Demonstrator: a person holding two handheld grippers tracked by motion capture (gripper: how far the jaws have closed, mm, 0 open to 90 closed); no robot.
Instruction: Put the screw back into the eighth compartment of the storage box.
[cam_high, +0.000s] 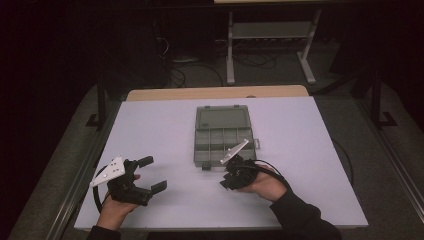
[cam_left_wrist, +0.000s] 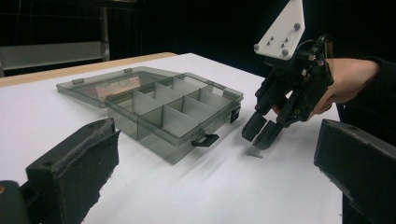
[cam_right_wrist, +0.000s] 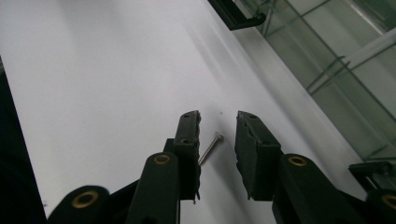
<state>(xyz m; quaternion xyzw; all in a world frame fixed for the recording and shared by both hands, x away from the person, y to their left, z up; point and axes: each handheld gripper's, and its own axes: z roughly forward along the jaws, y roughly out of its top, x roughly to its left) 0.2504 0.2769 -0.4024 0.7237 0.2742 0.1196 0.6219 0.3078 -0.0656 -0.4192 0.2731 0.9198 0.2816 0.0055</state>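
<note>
I bring my right gripper (cam_right_wrist: 218, 140) down with narrowed jaws straddling, not yet pinching, the screw (cam_right_wrist: 209, 147) so it can go into the open box (cam_high: 222, 135), my left gripper (cam_high: 150, 175) waiting wide open.

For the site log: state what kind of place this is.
Probably a lab or workshop bench set up for recording. A white table stands in a dark room, cables trail over the floor behind, and a compartment box lies open by a small screw.
</note>
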